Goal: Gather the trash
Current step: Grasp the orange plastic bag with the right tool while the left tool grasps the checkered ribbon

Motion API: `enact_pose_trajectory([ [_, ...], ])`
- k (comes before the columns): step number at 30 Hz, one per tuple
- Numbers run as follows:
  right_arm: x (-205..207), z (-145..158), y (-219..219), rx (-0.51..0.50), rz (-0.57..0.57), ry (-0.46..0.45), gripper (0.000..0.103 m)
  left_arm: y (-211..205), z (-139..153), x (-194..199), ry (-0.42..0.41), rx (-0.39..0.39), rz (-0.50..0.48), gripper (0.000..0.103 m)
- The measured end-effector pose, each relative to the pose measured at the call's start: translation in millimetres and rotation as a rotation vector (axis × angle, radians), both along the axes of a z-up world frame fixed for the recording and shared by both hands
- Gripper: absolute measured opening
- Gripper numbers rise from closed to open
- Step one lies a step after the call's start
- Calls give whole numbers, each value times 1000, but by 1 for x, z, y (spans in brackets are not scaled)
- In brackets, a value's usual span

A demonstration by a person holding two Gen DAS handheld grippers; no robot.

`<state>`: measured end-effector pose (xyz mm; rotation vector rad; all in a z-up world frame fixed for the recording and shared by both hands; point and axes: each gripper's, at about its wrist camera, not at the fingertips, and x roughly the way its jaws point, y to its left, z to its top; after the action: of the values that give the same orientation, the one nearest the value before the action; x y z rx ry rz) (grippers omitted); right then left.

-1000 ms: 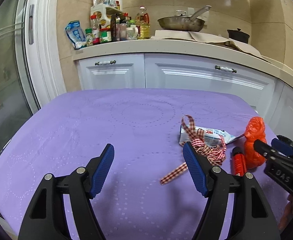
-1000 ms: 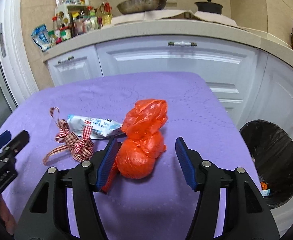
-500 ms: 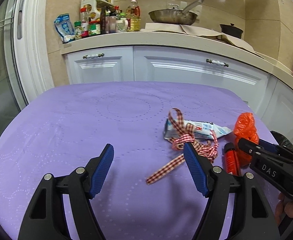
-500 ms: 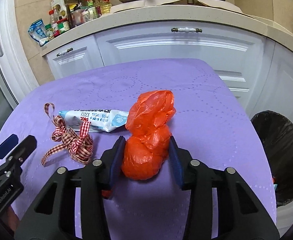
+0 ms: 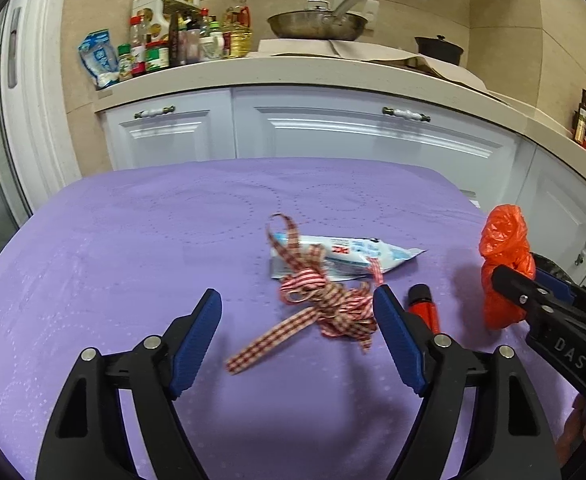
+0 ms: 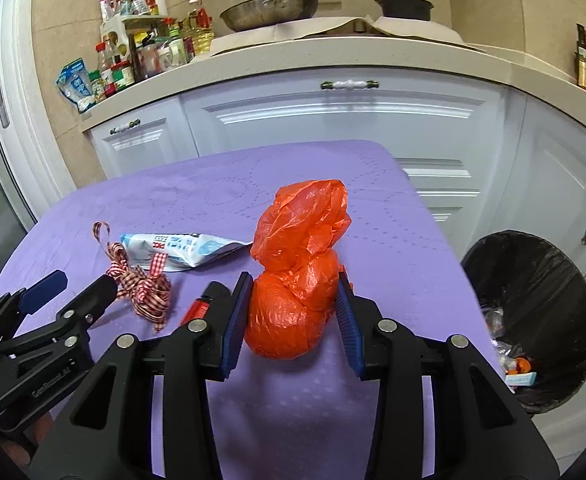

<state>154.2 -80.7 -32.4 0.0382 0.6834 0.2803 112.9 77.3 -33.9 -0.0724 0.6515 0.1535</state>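
A: Left wrist view first. How many bits of trash on the purple table?

B: Four. One checked ribbon, one white-and-blue wrapper behind it, one red lighter, one knotted orange bag at the right. The left gripper hangs with its jaws spread wide and nothing in them; the ribbon's tangle lies between its blue pads.

A: Anything hidden?

B: The lighter's lower end sits behind the right-hand pad, and the bag's lower part is covered by the right gripper, so I cannot tell its grip from here.

A: And the right wrist view?

B: The same four. The right gripper has both pads pressed against the orange bag, holding its round lower half; the bag's underside meets the table. The ribbon, wrapper and lighter lie left of it, the lighter half hidden by a finger. One black-lined bin stands beside the table, with a few small scraps inside that are hard to make out.
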Motion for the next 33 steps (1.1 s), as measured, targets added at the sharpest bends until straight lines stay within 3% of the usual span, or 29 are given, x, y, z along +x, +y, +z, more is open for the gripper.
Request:
enact_pose_trajectory([
  [11,-2,-3,-31,13,-43,3,40,-15,-7,19,38,17,-19,74],
  [13,-2,-3,-34,16,-46,3,40,-17,-8,22,45,25,-24,57],
  [17,-1,-3,-36,18,-47,3,40,-16,-12,24,68,15,-37,40],
  [19,-1,-3,-36,18,-46,3,40,-16,-13,25,74,6,-43,16],
  [21,-2,-3,-36,19,-47,2,40,-15,-15,26,81,-1,-53,7],
  [26,-2,-3,-37,18,-46,2,40,-12,-11,19,45,-20,-51,6],
  [33,-5,0,-38,16,-44,-14,40,-7,2,4,-28,15,-28,6],
])
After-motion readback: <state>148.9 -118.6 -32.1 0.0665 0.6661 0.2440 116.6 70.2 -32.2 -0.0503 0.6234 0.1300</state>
